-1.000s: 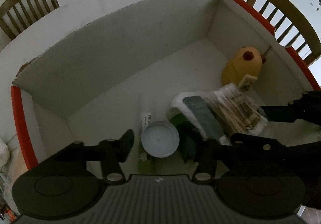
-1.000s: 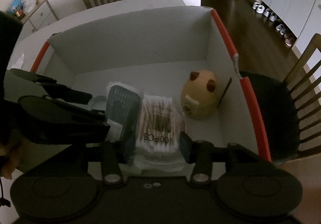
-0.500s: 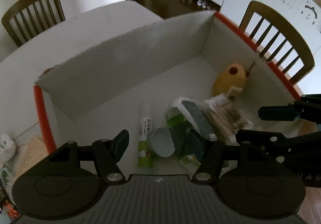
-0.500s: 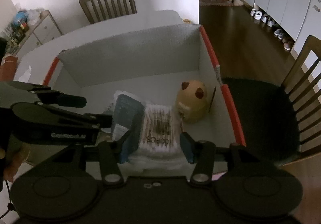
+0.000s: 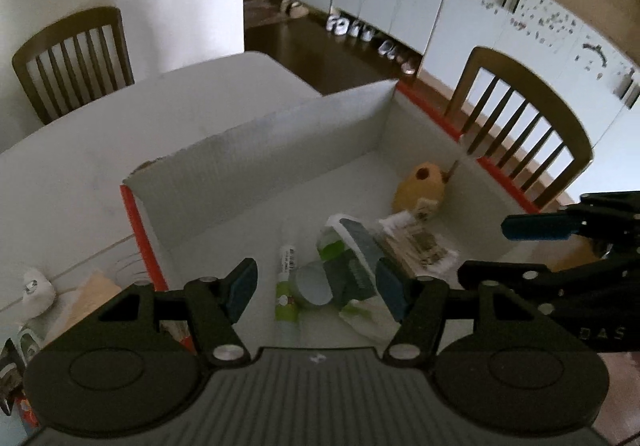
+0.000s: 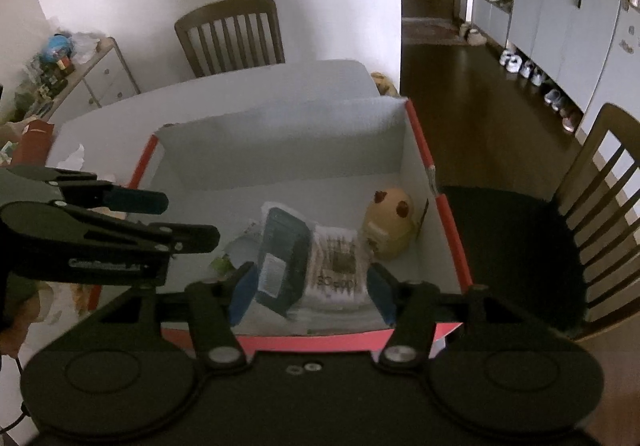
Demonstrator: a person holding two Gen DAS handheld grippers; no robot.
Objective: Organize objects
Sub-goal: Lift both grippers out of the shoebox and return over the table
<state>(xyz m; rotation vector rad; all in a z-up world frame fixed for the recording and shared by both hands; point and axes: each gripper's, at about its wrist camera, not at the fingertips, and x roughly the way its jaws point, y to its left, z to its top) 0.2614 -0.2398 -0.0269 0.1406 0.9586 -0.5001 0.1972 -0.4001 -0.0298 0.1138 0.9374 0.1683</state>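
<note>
Now both grippers are seen released and empty above the box (image 6: 420,150) — the left gripper (image 5: 316,288) low in its own view, the right gripper (image 6: 310,294) likewise, its jaws having just been opening with nothing between them. Lower centre of the box, a swab pack (image 6: 338,266) lies touching a dark pouch (image 6: 282,254); a tube (image 5: 286,286) and a lid (image 5: 314,286) lie beside them. The pack is judged light, soft and slippery — best taken across its narrow sides. A toy (image 6: 388,222) sits in the right corner.

The box (image 6: 414,150) on the table (image 5: 120,134) holds the swab pack (image 6: 336,266) beside the round toy (image 6: 390,224).
</note>
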